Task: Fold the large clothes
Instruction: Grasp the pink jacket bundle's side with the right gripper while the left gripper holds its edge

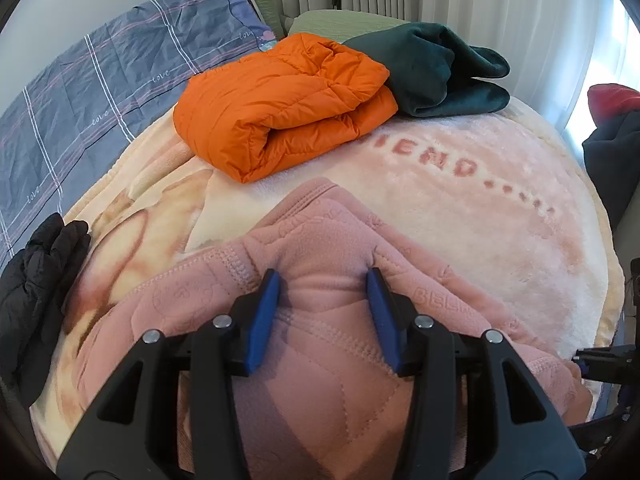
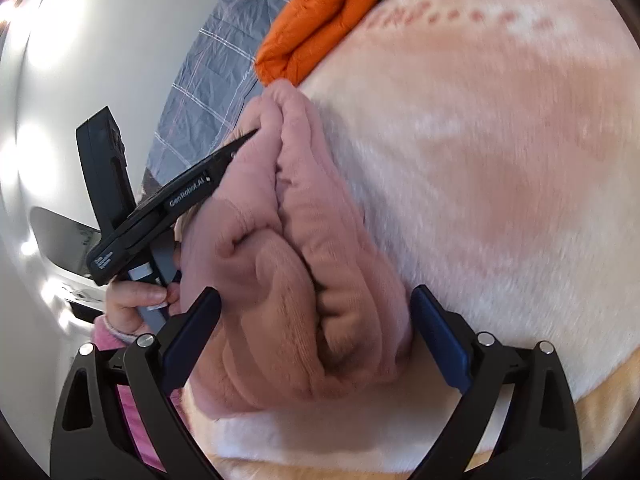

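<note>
A folded pink fleece garment [image 1: 320, 240] lies bunched on the pale pink plush blanket [image 1: 480, 208] at the near edge of the bed. My left gripper [image 1: 324, 276] is shut on a thick fold of it, both blue pads pressed into the fabric. In the right wrist view the same pink garment [image 2: 280, 260] lies in thick layers between the wide-apart jaws of my right gripper [image 2: 316, 292], which is open; its right pad stands off the cloth. A hand [image 2: 132, 300] holds the left tool, whose black finger [image 2: 224, 152] reaches into the garment's far end.
A folded orange puffer jacket [image 1: 288, 108] and a folded dark green garment [image 1: 440, 64] sit at the back of the blanket. A black garment [image 1: 36, 288] lies at the left, on a blue plaid sheet [image 1: 100, 80]. Dark clothing [image 1: 612, 148] hangs at the right, by curtains.
</note>
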Available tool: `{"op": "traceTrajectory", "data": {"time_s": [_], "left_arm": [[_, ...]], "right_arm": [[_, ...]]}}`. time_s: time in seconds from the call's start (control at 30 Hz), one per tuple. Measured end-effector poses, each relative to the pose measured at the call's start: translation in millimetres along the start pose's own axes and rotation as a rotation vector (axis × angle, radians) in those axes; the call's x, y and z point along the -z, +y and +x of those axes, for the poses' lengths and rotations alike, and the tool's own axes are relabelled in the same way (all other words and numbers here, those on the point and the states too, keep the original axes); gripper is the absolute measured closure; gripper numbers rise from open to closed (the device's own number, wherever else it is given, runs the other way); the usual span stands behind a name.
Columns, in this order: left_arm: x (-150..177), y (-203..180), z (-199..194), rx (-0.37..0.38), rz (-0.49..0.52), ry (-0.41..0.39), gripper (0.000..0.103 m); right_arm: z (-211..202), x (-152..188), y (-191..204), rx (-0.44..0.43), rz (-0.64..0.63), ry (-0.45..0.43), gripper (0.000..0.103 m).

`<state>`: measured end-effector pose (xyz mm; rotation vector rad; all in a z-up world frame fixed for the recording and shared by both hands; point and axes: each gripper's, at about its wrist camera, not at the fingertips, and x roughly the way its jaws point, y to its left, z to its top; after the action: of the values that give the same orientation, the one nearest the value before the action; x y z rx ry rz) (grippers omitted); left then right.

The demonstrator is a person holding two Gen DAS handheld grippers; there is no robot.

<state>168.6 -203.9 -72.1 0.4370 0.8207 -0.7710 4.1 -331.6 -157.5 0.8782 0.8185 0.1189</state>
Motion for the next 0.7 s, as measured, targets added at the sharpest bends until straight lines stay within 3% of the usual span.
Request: {"op": "traceTrajectory", "data": {"time_s": [0.27,0.7], "left_arm": [[-0.5,0.2,-1.1,0.004,-0.002,-0.006,0.056],[-1.8,2.9,-0.2,0.032,-0.019,-0.009,0.056]], "right_arm": [[16.1,-3.0,-5.5,-0.025,0.012,0.036,0.005],[24.9,1.1,-2.8,-0.022,-0.056,-0.009,0.001]]}}
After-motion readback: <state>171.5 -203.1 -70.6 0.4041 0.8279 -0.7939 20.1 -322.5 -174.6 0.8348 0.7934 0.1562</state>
